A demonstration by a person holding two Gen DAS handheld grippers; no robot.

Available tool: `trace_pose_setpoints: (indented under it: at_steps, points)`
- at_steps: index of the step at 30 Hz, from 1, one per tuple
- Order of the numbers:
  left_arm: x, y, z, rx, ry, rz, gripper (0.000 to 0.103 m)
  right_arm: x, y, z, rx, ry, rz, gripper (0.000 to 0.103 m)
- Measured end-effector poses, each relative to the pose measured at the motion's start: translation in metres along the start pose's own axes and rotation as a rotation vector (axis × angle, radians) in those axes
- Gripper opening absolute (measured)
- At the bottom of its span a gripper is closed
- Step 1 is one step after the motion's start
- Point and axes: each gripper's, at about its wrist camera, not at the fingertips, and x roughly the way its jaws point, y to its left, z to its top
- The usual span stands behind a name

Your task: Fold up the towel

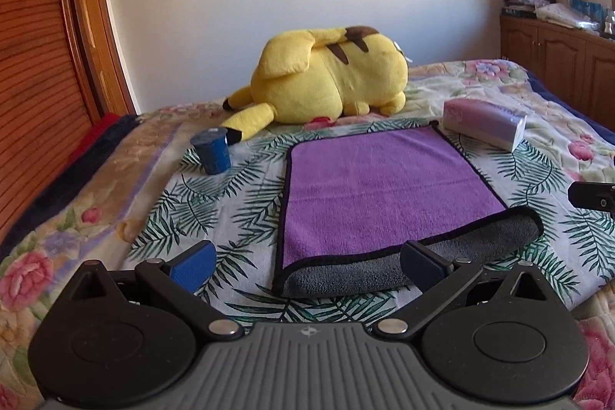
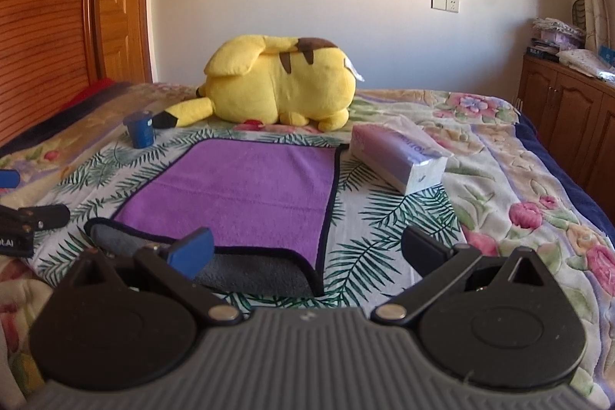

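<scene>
A purple towel [image 1: 376,187] with black trim lies flat on the leaf-patterned sheet, its grey underside folded up along the near edge [image 1: 384,268]. It also shows in the right wrist view [image 2: 246,195]. My left gripper [image 1: 307,264] is open and empty, just above the towel's near left corner. My right gripper [image 2: 307,252] is open and empty, over the towel's near right corner. The left gripper's tip shows at the left edge of the right wrist view [image 2: 34,218].
A yellow plush toy [image 1: 326,79] lies behind the towel. A blue cup [image 1: 213,150] stands to the towel's far left. A purple tissue pack [image 1: 484,122] lies at its far right. A wooden headboard [image 1: 34,64] is left, a wooden cabinet [image 1: 557,56] right.
</scene>
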Motion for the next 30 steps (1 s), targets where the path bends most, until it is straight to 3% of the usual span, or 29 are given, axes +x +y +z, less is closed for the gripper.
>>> trace_pose_setpoints:
  at_steps: [8,23,30]
  points:
    - [0.028,0.000,-0.003,0.050,0.085,-0.017,0.103,0.019,0.003,0.000,-0.032,0.052,0.033,0.103]
    - [0.061,0.032,0.004,-0.021,0.107,-0.046,0.103,0.052,0.000,-0.001,-0.060,0.138,0.079,0.103]
    - [0.080,0.046,0.004,-0.053,0.139,-0.093,0.089,0.065,-0.004,-0.003,-0.046,0.174,0.100,0.098]
